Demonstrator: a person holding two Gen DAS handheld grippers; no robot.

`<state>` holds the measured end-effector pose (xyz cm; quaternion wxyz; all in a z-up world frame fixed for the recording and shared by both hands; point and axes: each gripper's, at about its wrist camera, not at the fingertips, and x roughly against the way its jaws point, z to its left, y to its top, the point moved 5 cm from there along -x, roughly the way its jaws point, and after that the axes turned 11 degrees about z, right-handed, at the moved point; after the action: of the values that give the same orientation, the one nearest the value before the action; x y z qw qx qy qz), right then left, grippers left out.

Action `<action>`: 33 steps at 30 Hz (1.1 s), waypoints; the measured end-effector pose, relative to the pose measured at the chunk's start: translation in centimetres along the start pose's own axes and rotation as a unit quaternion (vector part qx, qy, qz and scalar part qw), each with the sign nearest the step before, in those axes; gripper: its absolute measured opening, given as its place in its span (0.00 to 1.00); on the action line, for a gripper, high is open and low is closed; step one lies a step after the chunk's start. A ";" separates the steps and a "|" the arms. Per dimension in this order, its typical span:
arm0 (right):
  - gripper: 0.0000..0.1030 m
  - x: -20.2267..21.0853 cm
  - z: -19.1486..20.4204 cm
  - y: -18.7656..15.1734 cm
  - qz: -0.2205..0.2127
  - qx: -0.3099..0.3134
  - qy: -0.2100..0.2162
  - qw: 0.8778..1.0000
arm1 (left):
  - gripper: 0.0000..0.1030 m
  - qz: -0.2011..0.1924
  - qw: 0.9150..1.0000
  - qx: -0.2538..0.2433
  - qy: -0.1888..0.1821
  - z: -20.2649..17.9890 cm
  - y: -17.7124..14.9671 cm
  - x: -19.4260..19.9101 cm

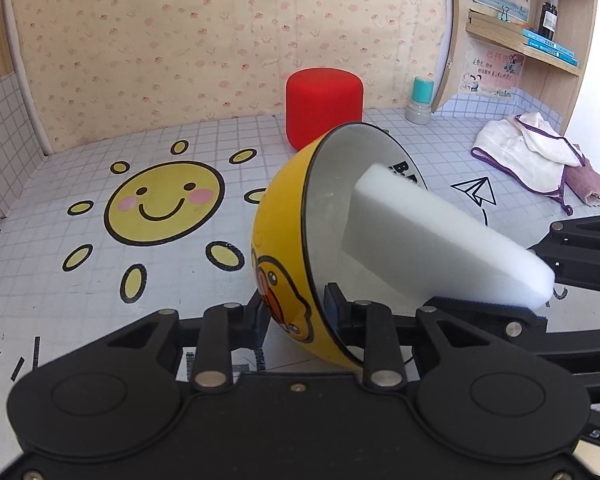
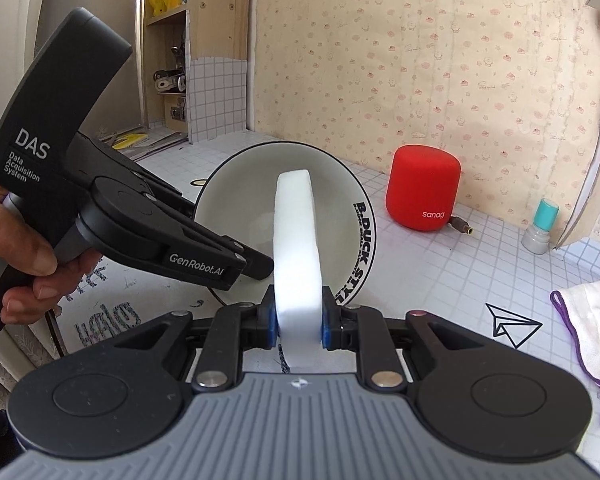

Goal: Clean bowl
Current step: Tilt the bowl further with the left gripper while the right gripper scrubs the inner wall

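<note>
Gridded white tabletop with a sun sticker, floral wallpaper behind; the yellow bowl is tipped on its side above it, mouth toward the right gripper, whose jaws pinch a white sponge reaching into the hollow; the left gripper clamps the bowl's rim, wall between its pads; the bowl looks stiff, glossy, likely slippery and breakable, so the rim seems the best hold; the sponge looks soft and light.

Both grippers are matte black linkages with silver pivot pins; the left gripper bears white "DAS" and "GenRobot.AI" lettering, the right gripper blue pads.
</note>
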<state>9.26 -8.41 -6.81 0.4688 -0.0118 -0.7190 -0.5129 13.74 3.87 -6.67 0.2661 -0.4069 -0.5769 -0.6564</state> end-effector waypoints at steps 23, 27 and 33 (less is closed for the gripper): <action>0.27 0.1 0.2 0.4 -0.028 0.003 -0.007 1.000 | 0.32 -0.001 1.000 0.003 0.007 -0.1 -0.2 -0.1; 0.20 -0.3 0.2 0.5 -0.022 0.016 -0.010 1.000 | 0.32 -0.001 1.000 0.001 0.007 0.0 -0.2 -0.1; 0.20 -0.1 -0.5 0.8 -0.008 0.007 0.036 0.999 | 0.32 -0.001 1.000 0.000 0.001 0.2 -0.2 -0.1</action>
<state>10.05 -8.41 -6.29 0.4904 0.0162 -0.7051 -0.5120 13.67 4.06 -6.88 0.2665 -0.4056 -0.5770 -0.6569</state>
